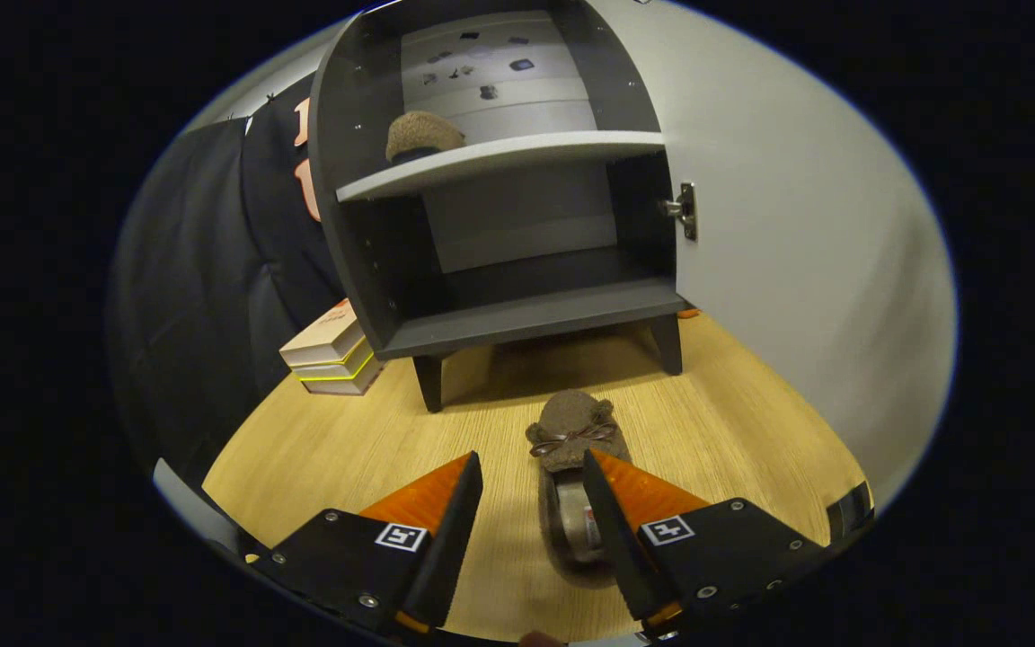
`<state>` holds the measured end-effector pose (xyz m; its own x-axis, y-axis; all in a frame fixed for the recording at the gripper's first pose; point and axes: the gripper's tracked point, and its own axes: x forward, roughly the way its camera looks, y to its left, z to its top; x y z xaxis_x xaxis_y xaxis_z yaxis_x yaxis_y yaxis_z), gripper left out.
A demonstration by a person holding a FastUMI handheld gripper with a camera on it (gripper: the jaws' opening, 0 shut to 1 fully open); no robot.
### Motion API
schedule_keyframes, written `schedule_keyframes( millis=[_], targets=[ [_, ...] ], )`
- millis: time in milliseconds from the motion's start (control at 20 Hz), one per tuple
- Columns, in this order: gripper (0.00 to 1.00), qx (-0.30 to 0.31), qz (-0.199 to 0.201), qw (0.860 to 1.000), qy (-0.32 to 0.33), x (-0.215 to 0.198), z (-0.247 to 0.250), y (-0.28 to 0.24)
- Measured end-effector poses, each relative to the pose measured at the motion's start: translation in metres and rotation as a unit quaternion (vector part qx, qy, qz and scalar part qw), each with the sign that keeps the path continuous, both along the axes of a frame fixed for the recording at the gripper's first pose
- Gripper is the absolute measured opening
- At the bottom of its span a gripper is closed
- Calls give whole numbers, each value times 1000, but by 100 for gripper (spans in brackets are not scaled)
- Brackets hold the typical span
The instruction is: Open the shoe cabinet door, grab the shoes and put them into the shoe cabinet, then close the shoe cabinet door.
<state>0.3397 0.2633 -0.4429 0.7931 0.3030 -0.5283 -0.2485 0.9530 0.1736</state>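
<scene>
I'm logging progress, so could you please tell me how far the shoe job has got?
Done: the grey cabinet's door is open, and one fuzzy brown slipper sits on the upper shelf. In hand: the open gripper straddles the second slipper on the wooden floor. Left: shelving it, closing the door.

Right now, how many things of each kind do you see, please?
Slippers: 2, one on the upper shelf, one on the floor between the open gripper's fingers
Cabinets: 1, door open
Books: 2, stacked
Total: 5
</scene>
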Motion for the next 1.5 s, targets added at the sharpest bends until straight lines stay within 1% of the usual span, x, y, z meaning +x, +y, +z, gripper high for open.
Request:
schedule_keyframes(
  millis=[100, 300, 350, 400, 500, 650, 850, 950, 1150, 1350, 1500],
  targets=[
    [72, -9, 11, 1000, 15, 5, -19, 2],
    [68, -34, 28, 998, 33, 17, -49, 8],
    [58, -42, 17, 998, 34, 23, -54, 4],
    [47, -41, 9, 998, 37, 31, -60, 5],
    [35, -27, 10, 998, 53, 34, -67, 13],
    [31, -26, 13, 998, 49, 49, -69, 18],
    [10, -17, 9, 999, 51, 57, -69, 18],
    [7, -21, 9, 998, 59, 54, -68, 15],
    [5, -24, 6, 998, 51, 53, -48, 12],
    [5, -25, 12, 999, 36, 51, -12, 11],
    [5, -28, 8, 1000, 8, 52, 29, 8]
  ],
)
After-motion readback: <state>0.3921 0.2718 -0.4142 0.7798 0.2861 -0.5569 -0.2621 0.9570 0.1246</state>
